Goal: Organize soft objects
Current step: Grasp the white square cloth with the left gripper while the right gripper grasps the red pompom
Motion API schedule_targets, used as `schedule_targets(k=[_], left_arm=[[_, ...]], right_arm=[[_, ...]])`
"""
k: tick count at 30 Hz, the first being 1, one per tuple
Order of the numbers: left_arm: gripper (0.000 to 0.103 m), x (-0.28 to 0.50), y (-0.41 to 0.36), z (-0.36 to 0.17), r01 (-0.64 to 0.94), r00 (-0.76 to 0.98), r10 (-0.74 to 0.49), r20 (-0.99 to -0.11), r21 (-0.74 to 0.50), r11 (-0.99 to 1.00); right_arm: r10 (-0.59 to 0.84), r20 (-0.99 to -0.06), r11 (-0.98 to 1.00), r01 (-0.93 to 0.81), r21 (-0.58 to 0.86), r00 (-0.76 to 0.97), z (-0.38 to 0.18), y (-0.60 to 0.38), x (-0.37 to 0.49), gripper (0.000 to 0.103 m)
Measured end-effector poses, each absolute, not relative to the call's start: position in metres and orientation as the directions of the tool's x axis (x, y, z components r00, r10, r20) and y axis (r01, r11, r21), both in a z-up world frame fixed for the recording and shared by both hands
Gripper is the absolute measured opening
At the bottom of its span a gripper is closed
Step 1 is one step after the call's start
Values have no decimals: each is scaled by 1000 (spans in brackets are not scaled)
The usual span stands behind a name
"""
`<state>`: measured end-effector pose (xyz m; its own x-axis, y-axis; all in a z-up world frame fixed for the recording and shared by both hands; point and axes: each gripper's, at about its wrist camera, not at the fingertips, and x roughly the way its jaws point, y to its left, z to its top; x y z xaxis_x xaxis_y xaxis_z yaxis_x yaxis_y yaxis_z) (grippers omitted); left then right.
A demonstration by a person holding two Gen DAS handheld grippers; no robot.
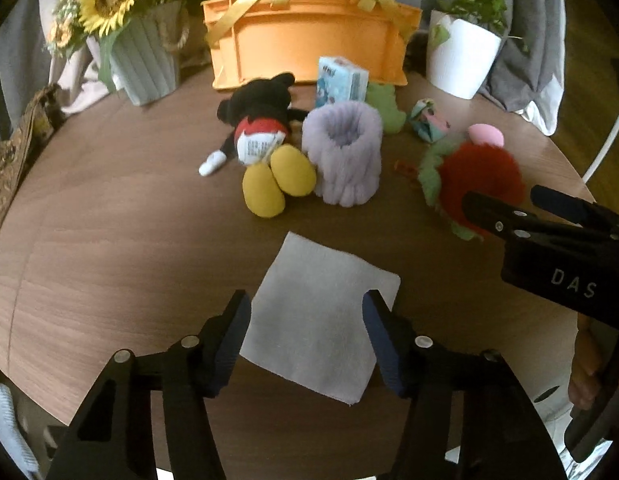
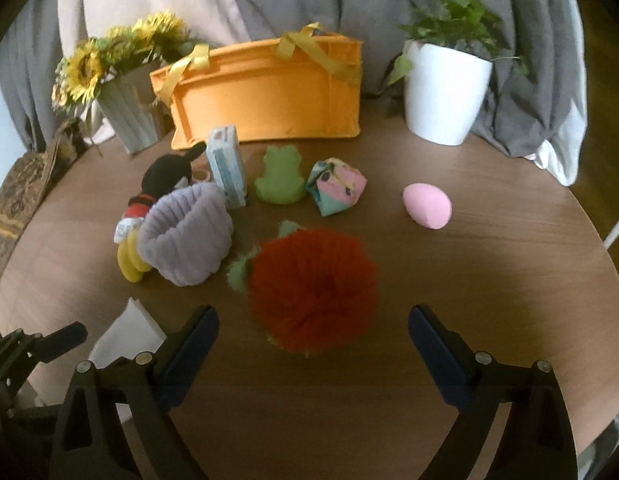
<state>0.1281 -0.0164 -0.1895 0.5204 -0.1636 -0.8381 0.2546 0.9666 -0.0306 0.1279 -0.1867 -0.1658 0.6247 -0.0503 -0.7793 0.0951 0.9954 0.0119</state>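
Soft things lie on a round wooden table point(image 1: 109, 216). A grey cloth point(image 1: 313, 320) lies flat between the fingers of my open left gripper point(image 1: 307, 320). A Mickey plush point(image 1: 265, 136), a lilac plush cup point(image 1: 343, 152) and a red fluffy toy with green leaves point(image 2: 313, 288) lie mid-table. My open, empty right gripper point(image 2: 313, 336) hovers just in front of the red toy. Behind lie a green frog sponge point(image 2: 279, 176), a patterned cloth bundle point(image 2: 335, 188) and a pink egg-shaped sponge point(image 2: 427, 205). An orange basket point(image 2: 265, 96) with yellow handles stands at the back.
A small blue-and-white carton point(image 2: 227, 168) stands behind the lilac cup. A sunflower pot point(image 2: 125, 108) is at the back left, a white plant pot point(image 2: 445, 96) at the back right. Grey and pink fabric hangs behind. The right gripper body point(image 1: 565, 248) shows in the left wrist view.
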Motion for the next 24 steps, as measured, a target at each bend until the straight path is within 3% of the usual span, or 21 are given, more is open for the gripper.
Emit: schedule_targets(k=[8,11,15,18,24], left_arm=[[50,134,-21,-197,188,521,-125,-844,-29,982],[41,134,-23,-198,167,533,-105,-840,-17,986],[21,136,-23,-196,146,535,-110,-837,-37,989],[13,140,-23,-195,133,529,-118,-840,-56,990],[9,143,-27,-189,121,544,-122,-830,-66,990]], right_arm=[[-11,-797,1000,25,5,604,-180,-190,145,86],[6,-804,1000,10,15,594,-183,-192,149,81],[27,-817,1000,-9,28,577,-188,-193,153,65],[43,-823,999,-16,42,566,-190,-195,155,53],[61,-826,998,-33,51,560,-188,-196,155,39]])
